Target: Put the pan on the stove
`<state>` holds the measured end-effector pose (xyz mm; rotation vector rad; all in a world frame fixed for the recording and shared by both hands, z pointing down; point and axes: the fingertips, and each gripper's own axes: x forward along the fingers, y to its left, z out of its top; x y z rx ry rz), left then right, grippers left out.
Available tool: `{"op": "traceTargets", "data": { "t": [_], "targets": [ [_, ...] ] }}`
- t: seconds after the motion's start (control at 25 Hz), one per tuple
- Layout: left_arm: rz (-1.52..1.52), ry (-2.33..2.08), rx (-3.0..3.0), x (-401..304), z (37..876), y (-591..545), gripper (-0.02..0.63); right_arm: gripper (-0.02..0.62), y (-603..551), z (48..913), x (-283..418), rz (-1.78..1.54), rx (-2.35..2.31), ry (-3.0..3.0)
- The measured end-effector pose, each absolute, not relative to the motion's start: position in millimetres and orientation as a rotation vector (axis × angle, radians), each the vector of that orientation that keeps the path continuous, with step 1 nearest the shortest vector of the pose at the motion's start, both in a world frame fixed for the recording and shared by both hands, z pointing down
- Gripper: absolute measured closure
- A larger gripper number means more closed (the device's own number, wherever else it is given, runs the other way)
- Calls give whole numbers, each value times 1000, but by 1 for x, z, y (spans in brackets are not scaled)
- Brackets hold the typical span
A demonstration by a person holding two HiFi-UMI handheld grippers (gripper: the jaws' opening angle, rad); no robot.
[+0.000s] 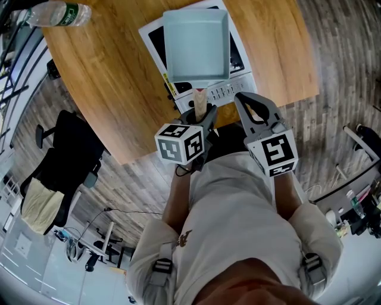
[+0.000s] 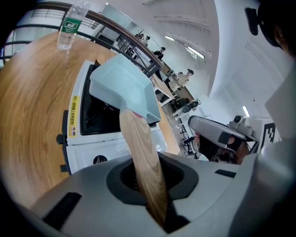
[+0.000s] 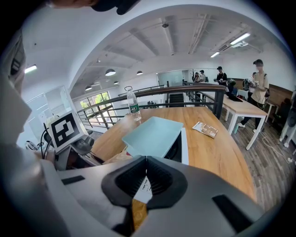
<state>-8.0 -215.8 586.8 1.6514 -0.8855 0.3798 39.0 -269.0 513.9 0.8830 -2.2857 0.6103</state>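
Fingers of the left gripper clamp the wooden handle of the pale-blue pan. The pan is over the white stove at the tabletop's near edge. The right gripper, just beside, is closed and empty.

Wooden table with stove, bottle and booklet

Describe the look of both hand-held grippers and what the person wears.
The left hand-held gripper and the right hand-held gripper are both grey plastic, with broad rounded jaws lined by dark ribbed pads. Each carries a white cube printed with black square markers. The person wears a light short-sleeved shirt with grey strap buckles at the shoulders.
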Motion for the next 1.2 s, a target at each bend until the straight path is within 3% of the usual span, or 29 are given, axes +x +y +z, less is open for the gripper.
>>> {"op": "traceTargets", "data": {
  "t": [1.2],
  "targets": [
    [542,-955,1715,-16,599,-216,526,574,-259,533,26,659,826,-2254]
  ]
}}
